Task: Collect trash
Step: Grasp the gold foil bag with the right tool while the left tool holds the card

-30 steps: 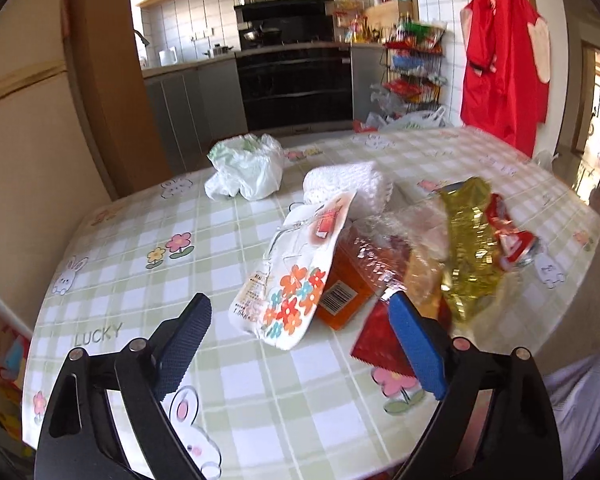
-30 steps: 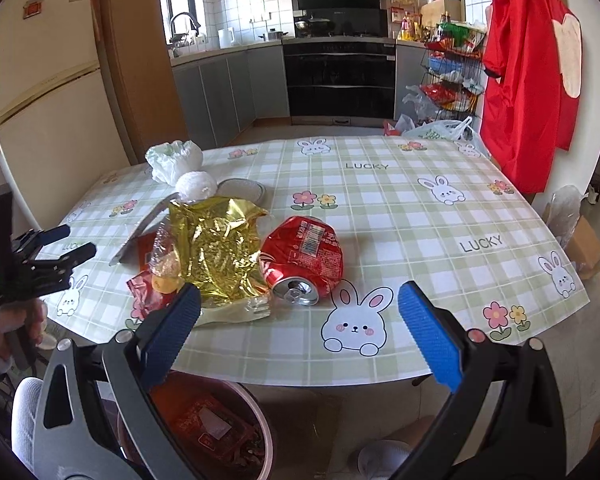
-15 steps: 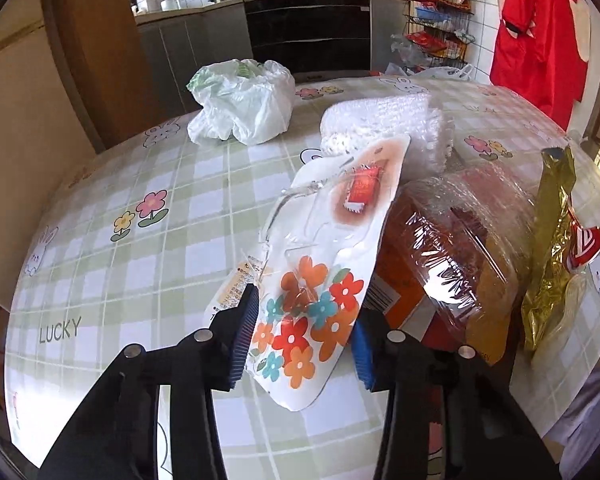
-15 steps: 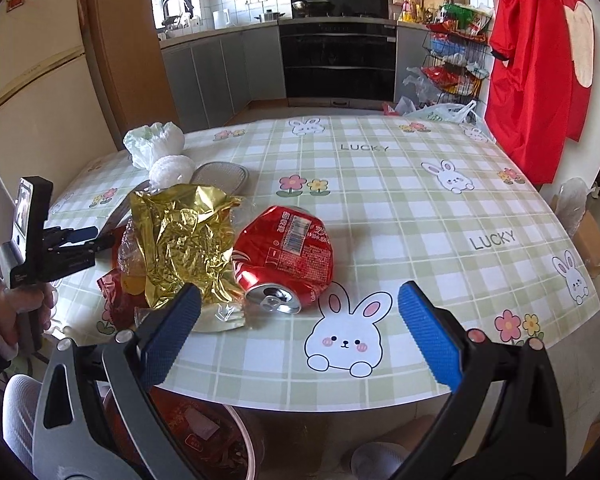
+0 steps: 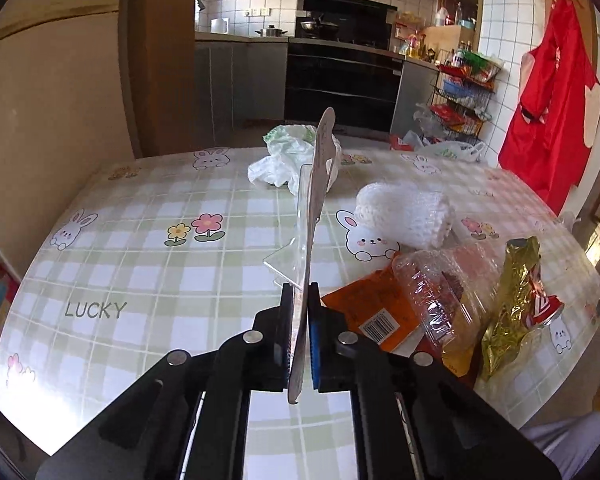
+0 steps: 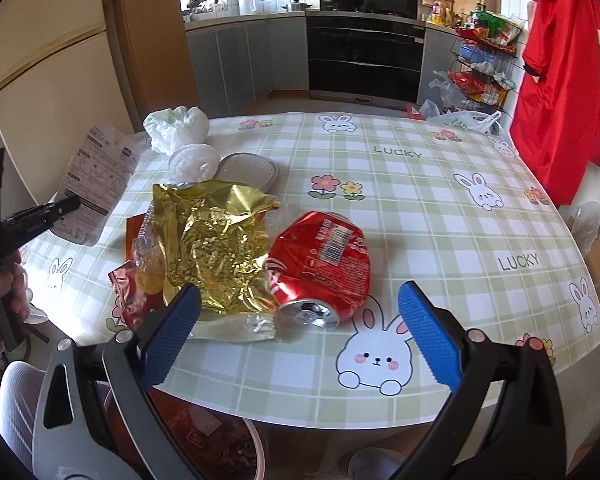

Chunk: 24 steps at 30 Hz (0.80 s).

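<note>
Gripping a flat blister card (image 5: 314, 200), the left gripper (image 5: 300, 344) has just closed its jaws on the card's near end; we see the pads pressing it from both sides. We note the card stands on edge, its long axis running straight away from the jaws, up and forward over the table (image 5: 140, 248), and it appears clear of the tablecloth. In the right wrist view the same card shows its printed back, held beyond the table's left edge.

We find the right gripper (image 6: 300, 332) with jaws wide apart and nothing between them. The crushed red can (image 6: 320, 268) lies just ahead of them, its open mouth towards the jaws and its long axis pointing away, slightly left. The gold foil wrapper (image 6: 216, 248) touches the can's left side and overlaps the clear plastic bag (image 6: 148, 240) and red sachet (image 6: 128, 292). We judge the right hand to be the nearer to the can.

A bin (image 6: 204, 440) already holding rubbish sits below the near table edge, under the right gripper. We judge the card must travel there next, towards the right gripper's side.

Against the earlier frames, we record that the card then lay flat with its flowered face up, resting on the orange packet (image 5: 372, 308), with the left jaws open short of it. The right gripper has come nearer the can.
</note>
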Each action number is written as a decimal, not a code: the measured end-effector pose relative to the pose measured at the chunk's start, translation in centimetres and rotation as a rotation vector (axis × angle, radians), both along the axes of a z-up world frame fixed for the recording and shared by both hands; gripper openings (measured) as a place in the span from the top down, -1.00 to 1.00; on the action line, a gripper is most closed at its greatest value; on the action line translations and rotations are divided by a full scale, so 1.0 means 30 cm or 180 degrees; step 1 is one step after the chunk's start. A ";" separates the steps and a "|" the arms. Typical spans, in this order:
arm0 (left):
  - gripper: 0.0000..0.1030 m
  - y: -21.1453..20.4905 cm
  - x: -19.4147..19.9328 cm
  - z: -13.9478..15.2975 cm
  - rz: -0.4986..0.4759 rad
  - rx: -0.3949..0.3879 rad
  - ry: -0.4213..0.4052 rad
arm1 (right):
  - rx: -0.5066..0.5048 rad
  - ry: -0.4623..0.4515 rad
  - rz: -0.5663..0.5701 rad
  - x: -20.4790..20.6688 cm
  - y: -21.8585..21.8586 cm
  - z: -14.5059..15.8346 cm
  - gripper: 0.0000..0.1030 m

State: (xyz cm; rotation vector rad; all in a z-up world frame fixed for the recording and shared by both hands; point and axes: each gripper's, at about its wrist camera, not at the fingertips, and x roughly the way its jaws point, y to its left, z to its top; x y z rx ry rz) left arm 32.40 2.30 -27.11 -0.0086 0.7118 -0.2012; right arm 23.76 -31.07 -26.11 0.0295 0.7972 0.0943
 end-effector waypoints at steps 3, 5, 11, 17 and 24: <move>0.85 0.050 -0.069 0.024 0.0124 -0.0233 0.0014 | -0.0044 0.0028 0.0084 0.015 0.044 -0.008 -0.89; 0.85 0.091 -0.124 0.035 0.0191 -0.0503 0.0068 | -0.0078 0.0071 0.0130 0.031 0.078 -0.020 -0.89; 0.85 0.181 -0.286 0.032 0.0335 -0.0818 0.0068 | -0.0279 0.0056 0.0336 0.136 0.149 -0.011 -0.89; 0.85 0.213 -0.396 0.004 0.0579 -0.1131 0.0152 | 0.0056 0.0208 0.0363 0.194 0.207 -0.008 -0.89; 0.85 0.182 -0.436 -0.005 0.0548 -0.1085 0.0079 | 0.0047 0.0149 -0.0143 0.217 0.328 -0.065 -0.89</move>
